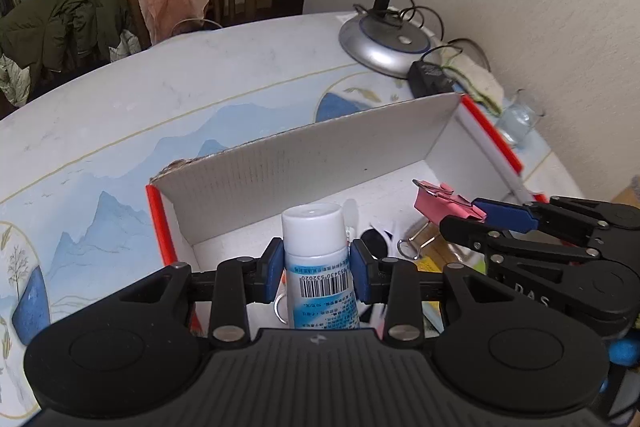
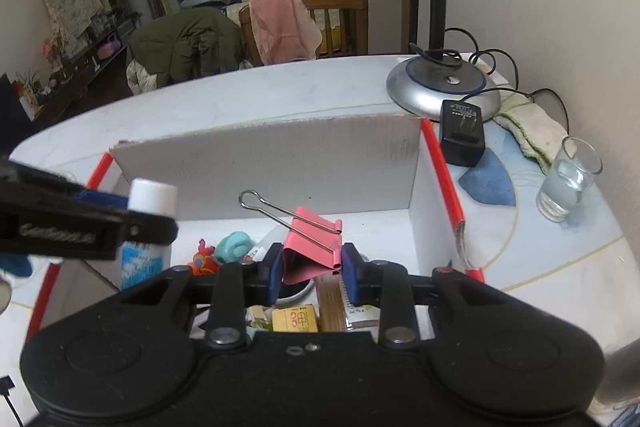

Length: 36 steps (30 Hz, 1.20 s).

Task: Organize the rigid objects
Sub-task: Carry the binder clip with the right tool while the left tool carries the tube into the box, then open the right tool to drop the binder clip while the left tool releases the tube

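My left gripper [image 1: 316,273] is shut on a white tube with a white cap and a blue label with a barcode [image 1: 316,251], held upright over the white box with red edges [image 1: 304,163]. My right gripper [image 2: 308,273] is shut on a pink binder clip [image 2: 312,247] with wire handles, also held over the box [image 2: 280,163]. The clip also shows in the left wrist view [image 1: 444,205], and the tube in the right wrist view [image 2: 150,223] at the left.
Small items lie in the box: a teal and orange toy [image 2: 228,251], a yellow packet [image 2: 296,319], a second wire clip [image 1: 416,243]. Right of the box stand a lamp base [image 2: 444,87], a black adapter [image 2: 462,135], a cloth [image 2: 528,131] and a glass of water [image 2: 568,179].
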### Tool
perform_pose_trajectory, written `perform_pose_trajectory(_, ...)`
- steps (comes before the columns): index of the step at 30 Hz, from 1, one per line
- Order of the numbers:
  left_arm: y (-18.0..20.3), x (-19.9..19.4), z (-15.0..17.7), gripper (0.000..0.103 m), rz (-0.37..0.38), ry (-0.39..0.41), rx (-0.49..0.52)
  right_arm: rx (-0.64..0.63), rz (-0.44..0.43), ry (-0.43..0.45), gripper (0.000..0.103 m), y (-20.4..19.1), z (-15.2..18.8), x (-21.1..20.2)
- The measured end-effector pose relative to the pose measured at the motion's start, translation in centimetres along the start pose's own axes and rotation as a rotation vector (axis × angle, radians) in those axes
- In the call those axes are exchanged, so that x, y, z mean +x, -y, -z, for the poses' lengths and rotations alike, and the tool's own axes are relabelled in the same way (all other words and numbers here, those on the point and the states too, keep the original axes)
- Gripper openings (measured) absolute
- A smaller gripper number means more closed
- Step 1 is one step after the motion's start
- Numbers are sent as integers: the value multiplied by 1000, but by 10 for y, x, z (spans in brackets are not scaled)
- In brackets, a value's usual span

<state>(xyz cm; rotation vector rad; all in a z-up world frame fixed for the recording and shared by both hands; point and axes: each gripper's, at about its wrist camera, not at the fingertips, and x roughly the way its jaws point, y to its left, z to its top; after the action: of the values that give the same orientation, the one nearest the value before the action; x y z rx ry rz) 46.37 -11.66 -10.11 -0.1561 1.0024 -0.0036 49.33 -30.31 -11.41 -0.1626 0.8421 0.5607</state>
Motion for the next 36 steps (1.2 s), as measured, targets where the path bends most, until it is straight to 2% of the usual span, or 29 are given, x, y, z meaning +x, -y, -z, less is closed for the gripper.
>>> perform_pose_trajectory(8,0,39,-5,35,-27,-76,12,-40,-9,-54,29,3,5,7)
perform_pose_trajectory(20,1,61,1,34,-44,-140,26,-55,1,-131,32,7,11,10)
perform_pose_trajectory(23,-1,61,1,35,-51,-146,12,-47,-1,-151,34,9,11,9)
perform_pose_trajectory(28,-1,56,4,35,-48,-140,-7,-42,-14,-160,47,8,13,2)
perform_pose_trajectory(32,0,44,6,36,-30,-114,-26,-50,-22,-157,48,4,14,-7)
perform_pose_trajectory(36,1,25,10,40,-14,-75,-40,-48,-34,-133,56,2,13,-22)
